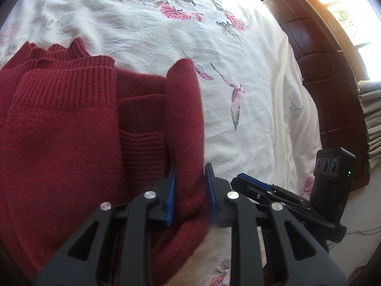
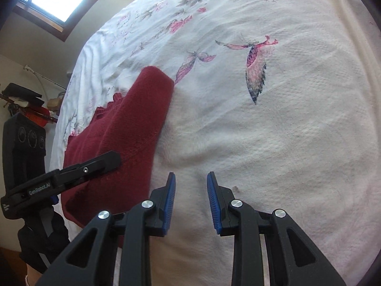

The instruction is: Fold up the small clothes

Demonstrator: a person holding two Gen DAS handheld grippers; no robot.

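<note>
Left wrist view: the left hand-held gripper point(image 1: 190, 190) has its blue pads on either side of a thick fold of the red sweater point(image 1: 59, 131), gripping it. The sweater lies folded on the bed point(image 1: 154, 23), ribbed cuffs up. The right hand-held gripper point(image 1: 252, 186) sits just beside, over the sheet.

Right wrist view: the right hand-held gripper point(image 2: 191, 200) stands apart, empty, over bare bed point(image 2: 285, 131). The sweater point(image 2: 133, 124) lies left, under the left hand-held gripper point(image 2: 102, 164)
</note>
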